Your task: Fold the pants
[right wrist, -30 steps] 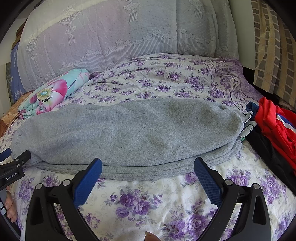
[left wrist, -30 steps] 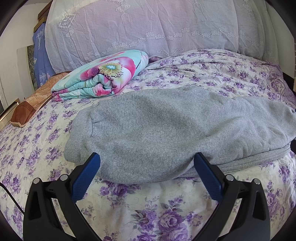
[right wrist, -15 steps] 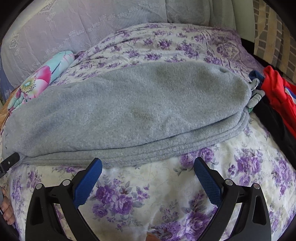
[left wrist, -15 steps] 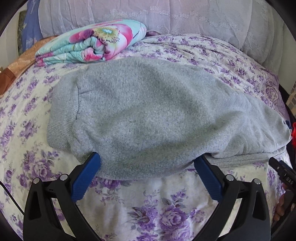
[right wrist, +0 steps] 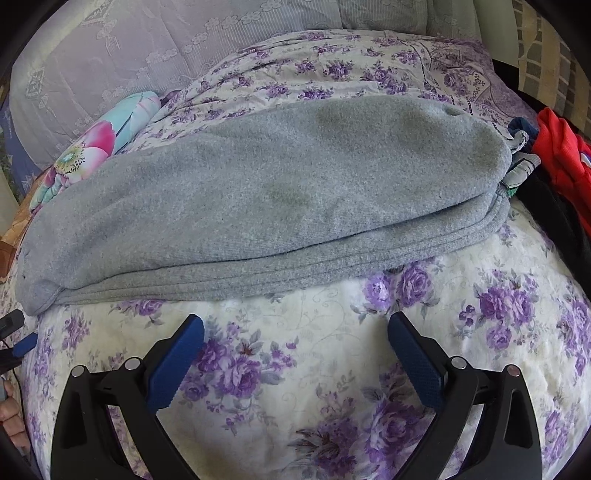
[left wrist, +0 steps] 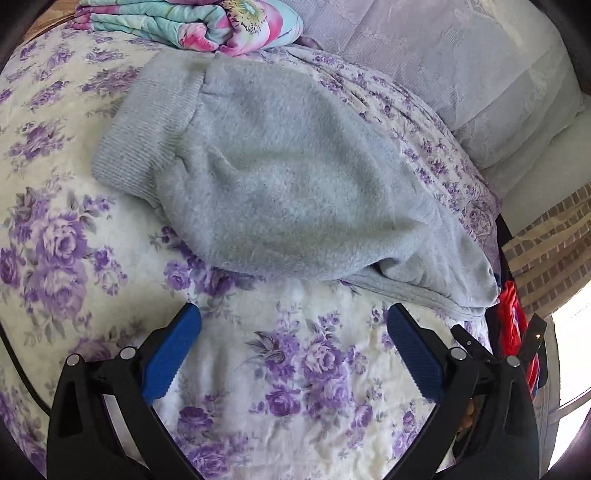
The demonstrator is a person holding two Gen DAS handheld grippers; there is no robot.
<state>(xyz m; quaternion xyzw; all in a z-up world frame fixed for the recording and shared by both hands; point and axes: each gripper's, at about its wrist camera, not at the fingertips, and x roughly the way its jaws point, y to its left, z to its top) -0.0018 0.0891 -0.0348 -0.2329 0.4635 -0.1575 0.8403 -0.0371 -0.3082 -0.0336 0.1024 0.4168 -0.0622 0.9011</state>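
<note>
Both grippers have pulled back from the pants [left wrist: 288, 184] edge, which earlier lay between their blue fingers. The folded grey pants lie across the floral sheet [right wrist: 332, 350]. Left gripper [left wrist: 293, 325] and right gripper [right wrist: 295, 332] hover spread, empty, just short of it. A flowered blanket [left wrist: 207, 22] lies beyond.

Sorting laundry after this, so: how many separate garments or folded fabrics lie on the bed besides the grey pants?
At least 3: a floral folded blanket beyond the grey pants on the left, a red garment at the right edge, and dark clothing beside it. More may be hidden in that pile.
</note>
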